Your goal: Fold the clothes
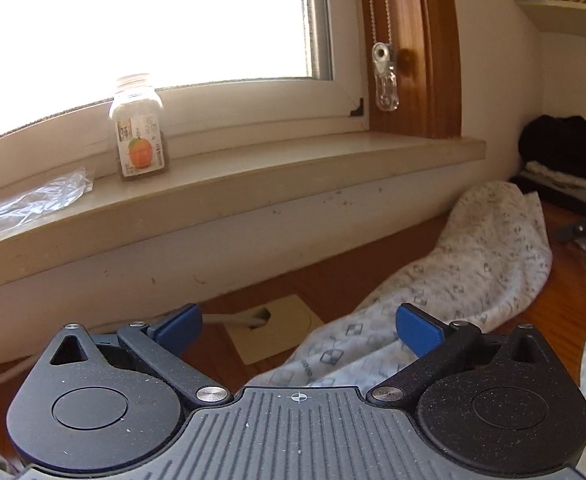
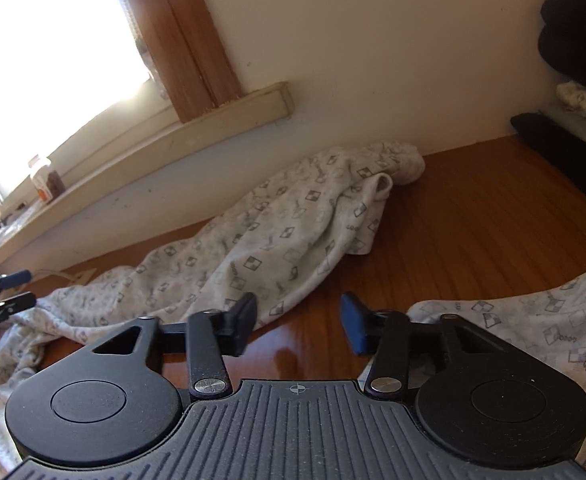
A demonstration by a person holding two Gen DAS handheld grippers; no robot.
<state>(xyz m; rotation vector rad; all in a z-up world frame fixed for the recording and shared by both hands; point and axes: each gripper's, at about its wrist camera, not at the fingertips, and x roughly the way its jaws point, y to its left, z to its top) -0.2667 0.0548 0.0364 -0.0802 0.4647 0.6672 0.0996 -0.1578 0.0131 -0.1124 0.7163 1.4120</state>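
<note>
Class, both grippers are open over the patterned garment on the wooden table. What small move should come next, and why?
Probably lower the right gripper onto the nearest edge of the patterned garment and close on it. Its jaws stand open over bare wooden table, holding nothing, and the cloth lies rumpled and unfolded. The left gripper, also open, hovers above the same garment.

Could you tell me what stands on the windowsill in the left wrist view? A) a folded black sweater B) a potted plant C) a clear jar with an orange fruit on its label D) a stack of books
C: a clear jar with a pale lid and an orange fruit pictured on its label stands upright on the windowsill, beside a crumpled clear plastic bag.
</note>
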